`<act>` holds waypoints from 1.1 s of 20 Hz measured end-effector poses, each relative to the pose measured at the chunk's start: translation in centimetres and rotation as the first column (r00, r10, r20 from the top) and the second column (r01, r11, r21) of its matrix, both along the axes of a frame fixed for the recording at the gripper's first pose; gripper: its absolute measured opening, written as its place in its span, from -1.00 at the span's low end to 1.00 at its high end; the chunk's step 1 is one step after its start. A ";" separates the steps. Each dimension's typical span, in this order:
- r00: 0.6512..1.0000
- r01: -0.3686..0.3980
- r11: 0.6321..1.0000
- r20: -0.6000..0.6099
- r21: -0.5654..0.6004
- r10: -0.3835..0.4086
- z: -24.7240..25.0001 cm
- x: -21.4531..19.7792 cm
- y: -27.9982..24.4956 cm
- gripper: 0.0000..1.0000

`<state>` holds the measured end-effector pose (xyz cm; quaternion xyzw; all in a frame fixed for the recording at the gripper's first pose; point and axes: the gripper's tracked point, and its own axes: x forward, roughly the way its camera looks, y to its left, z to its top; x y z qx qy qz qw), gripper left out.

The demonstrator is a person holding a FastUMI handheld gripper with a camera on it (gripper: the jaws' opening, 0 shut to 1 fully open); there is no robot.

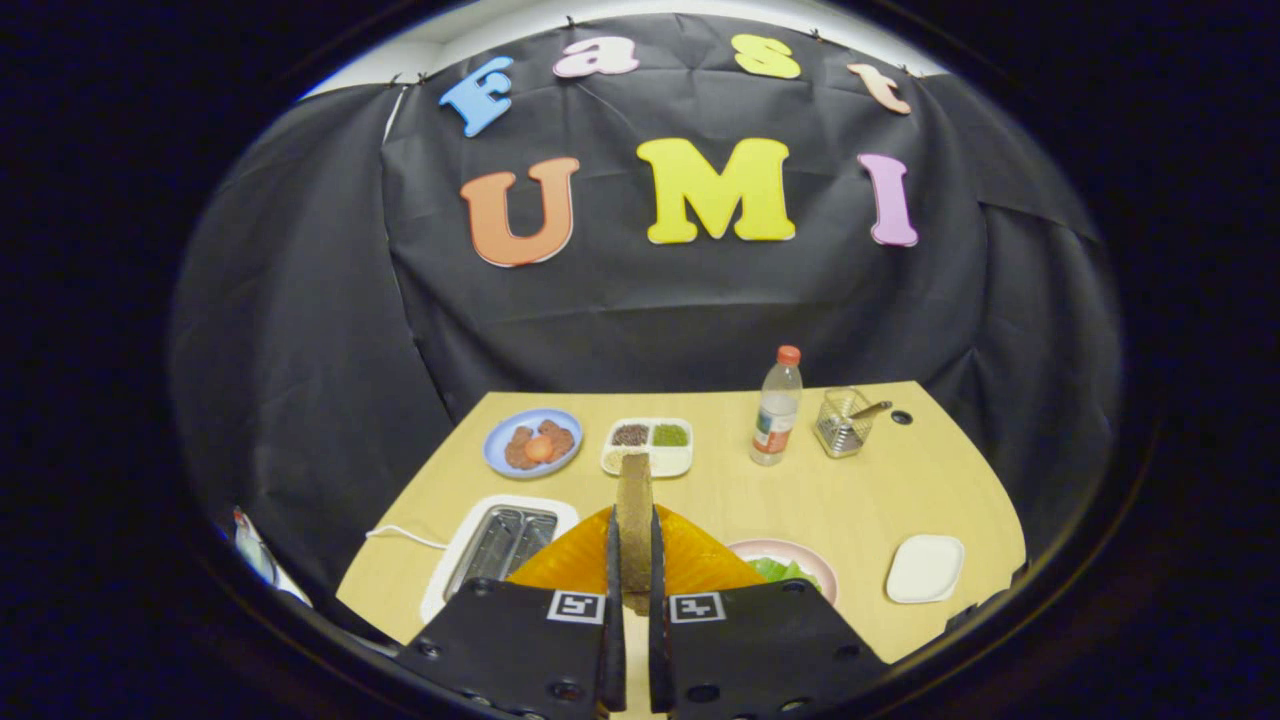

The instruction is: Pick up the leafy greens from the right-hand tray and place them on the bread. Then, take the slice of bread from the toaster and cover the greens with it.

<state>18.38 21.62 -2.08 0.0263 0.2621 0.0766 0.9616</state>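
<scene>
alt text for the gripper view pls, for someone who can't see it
The gripper is shut on an upright bread slice, held above a wooden table. Just below are a toaster with empty slots and a pink plate with greens. Beyond are a blue plate, a divided tray, a bottle and a wire basket.

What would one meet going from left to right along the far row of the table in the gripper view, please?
Blue plate → divided tray → bottle → wire basket. Nearer, the gripper is shut on the bread slice.
</scene>
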 end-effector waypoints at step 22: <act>0.990 0.087 0.995 -0.114 0.051 -0.080 -18.2 1.6 -13.9 -0.29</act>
